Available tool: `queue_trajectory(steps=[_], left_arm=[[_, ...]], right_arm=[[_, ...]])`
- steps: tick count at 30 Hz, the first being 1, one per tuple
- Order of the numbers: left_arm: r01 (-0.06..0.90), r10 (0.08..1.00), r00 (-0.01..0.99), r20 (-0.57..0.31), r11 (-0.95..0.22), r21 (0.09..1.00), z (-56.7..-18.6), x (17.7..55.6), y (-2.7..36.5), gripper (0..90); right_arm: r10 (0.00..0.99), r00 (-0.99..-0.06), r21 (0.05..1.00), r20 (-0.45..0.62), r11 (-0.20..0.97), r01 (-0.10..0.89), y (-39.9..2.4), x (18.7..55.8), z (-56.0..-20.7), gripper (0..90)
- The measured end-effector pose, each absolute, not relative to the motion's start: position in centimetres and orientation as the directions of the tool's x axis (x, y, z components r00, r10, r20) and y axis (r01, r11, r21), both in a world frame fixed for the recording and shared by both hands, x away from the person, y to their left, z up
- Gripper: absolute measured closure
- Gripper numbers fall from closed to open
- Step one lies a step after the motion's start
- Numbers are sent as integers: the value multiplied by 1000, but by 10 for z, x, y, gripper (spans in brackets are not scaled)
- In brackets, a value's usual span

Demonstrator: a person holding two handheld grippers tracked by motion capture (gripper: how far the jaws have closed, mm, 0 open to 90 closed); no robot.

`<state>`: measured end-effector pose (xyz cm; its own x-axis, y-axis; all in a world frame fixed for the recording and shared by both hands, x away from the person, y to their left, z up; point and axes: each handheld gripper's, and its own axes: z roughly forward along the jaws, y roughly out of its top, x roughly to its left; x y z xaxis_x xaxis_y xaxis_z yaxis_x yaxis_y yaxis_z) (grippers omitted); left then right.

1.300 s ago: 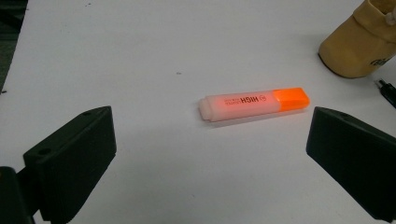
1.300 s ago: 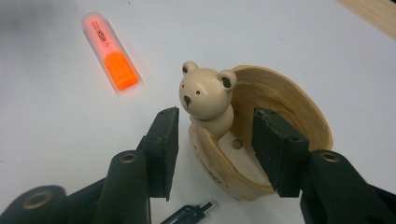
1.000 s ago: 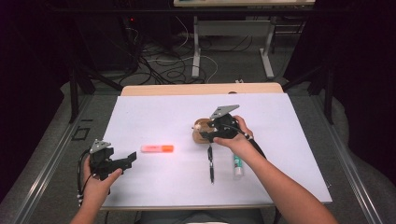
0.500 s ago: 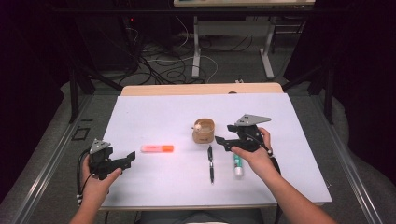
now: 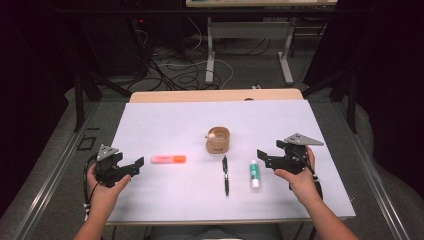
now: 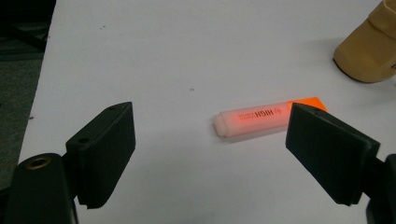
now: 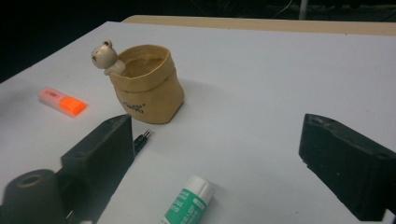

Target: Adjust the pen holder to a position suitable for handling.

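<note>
High view, near edge to far edge. The left tongs (image 5: 138, 163) sit at about 8 o'clock on the white surface (image 5: 165, 125), held in the person's left hand (image 5: 102, 187). In the left gripper view, their jaws stand wide apart with nothing between them. The right tongs (image 5: 261, 156) sit at about 4 o'clock, held in the right hand (image 5: 300, 180), a grey three-cornered plate (image 5: 303, 139) on top. In the right gripper view, their jaws are likewise spread wide and empty.

Between the two tongs, three things lie on the surface well apart from each other. At 7 o'clock from centre lies an orange highlighter (image 5: 168, 159), flat, its long axis running 9 to 3 o'clock, just ahead of the left tongs. In the left gripper view the highlighter (image 6: 268, 117) has a pale body with the printed word "HIGH", and its orange cap end is partly hidden behind one jaw. At 6 o'clock lies a black pen (image 5: 225, 175), pointing 12 to 6. At 5 o'clock lies a glue stick (image 5: 255, 173) with a green label and white cap, parallel to the pen, just beside the right tongs.

At centre, just beyond the pen's far tip, stands a tan bag-shaped cup (image 5: 218, 140), upright. In the right gripper view the cup (image 7: 149, 86) carries a small bear figure (image 7: 105, 55) on its rim.

At 12 o'clock a wooden strip (image 5: 215, 95) borders the surface; beyond it, cables (image 5: 175, 70) lie on the floor.
</note>
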<state>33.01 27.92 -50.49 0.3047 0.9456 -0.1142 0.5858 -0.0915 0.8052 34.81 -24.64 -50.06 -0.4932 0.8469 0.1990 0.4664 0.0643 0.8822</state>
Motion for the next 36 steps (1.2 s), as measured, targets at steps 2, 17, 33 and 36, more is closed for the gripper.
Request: queue_trajectory(steps=[2, 17, 33, 36], left_arm=[[589, 944, 305, -126, -83, 804, -503, 336, 278, 168], [627, 940, 339, -26, -205, 752, -514, 395, 233, 622], [751, 925, 371, -82, -247, 613, -550, 415, 224, 900], [760, 917, 387, -98, -257, 598, -549, 415, 224, 900]], right_arm=[[855, -478, 886, 204, 46, 461, -249, 351, -503, 68], [887, -426, 867, 179, 63, 494, -259, 356, -510, 121], [892, -411, 850, 187, 62, 523, -258, 358, -518, 126], [886, -422, 848, 192, 67, 526, -256, 358, -518, 126]])
